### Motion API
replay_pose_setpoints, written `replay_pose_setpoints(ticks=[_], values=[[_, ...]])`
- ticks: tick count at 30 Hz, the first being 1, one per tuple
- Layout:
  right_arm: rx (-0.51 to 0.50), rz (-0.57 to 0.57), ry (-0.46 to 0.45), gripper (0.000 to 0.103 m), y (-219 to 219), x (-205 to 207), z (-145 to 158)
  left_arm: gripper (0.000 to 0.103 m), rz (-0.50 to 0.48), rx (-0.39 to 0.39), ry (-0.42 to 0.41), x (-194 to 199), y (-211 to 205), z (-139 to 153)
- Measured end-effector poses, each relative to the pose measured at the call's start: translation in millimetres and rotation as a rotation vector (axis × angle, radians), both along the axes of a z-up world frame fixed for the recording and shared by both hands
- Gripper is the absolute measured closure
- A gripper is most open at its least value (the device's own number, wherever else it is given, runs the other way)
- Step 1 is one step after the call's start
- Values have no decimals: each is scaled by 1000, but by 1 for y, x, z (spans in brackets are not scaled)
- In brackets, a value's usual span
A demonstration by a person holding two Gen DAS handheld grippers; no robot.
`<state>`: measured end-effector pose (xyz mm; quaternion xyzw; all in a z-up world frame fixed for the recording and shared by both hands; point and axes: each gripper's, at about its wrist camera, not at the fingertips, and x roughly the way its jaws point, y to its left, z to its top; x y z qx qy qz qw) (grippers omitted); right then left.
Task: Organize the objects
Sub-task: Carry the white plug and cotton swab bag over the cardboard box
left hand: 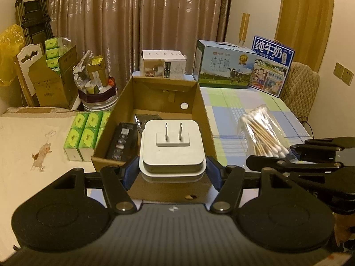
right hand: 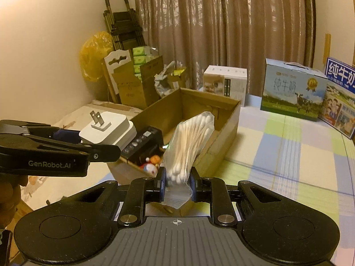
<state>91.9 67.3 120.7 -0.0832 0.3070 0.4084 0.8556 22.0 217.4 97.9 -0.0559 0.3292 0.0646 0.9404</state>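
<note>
Covering the bench [right hand: 288, 155] is a checked cloth in pale blue, green and cream, lit by warm yellow light. An open cardboard box [left hand: 200, 102] sits on it, holding a black case [left hand: 122, 140] and, seen from the right wrist, some small colourful toys [right hand: 152, 165] at its near end.

The left tool [left hand: 172, 169] pinches a white plug adapter [left hand: 172, 148] by its sides, prongs pointing up, held over the near end of the box. The right tool [right hand: 177, 182] is pressed tight on the lower end of a clear bag of cotton swabs [right hand: 190, 141], which stands up out of the grip in front of the box's near right corner.

Along the far edge of the bench stand a small white carton [left hand: 163, 64] and two milk cartons, one green and blue [left hand: 224, 66], one dark blue [left hand: 271, 66]. Brown curtains [left hand: 142, 22] hang behind them. To the left lies a cream cloth with a small drawing [left hand: 42, 153], and packs of green tissues [left hand: 84, 133] rest against the box's left side. Further back on that side are a folded stepladder [left hand: 33, 17], a yellow plastic bag [left hand: 10, 53], a brown carton of more tissue packs [left hand: 55, 77] and a round tub of odds and ends [left hand: 97, 90]. A padded chair back [left hand: 299, 88] shows at the right.
</note>
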Motion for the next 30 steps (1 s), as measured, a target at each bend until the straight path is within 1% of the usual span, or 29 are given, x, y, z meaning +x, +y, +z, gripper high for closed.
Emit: replay_pose_setpoints(ticks=[4, 11, 22, 30], values=[[1, 1, 5, 85, 7, 8, 1, 43, -3, -12, 2, 13, 8, 4], [0, -1, 29, 85, 17, 23, -6, 43, -8, 11, 11, 34, 20, 3], [-14, -10, 45, 85, 27, 42, -16, 43, -24, 2, 47, 58, 34, -15], [-23, -16, 48, 85, 37, 54, -20, 43, -27, 7, 56, 74, 43, -20]])
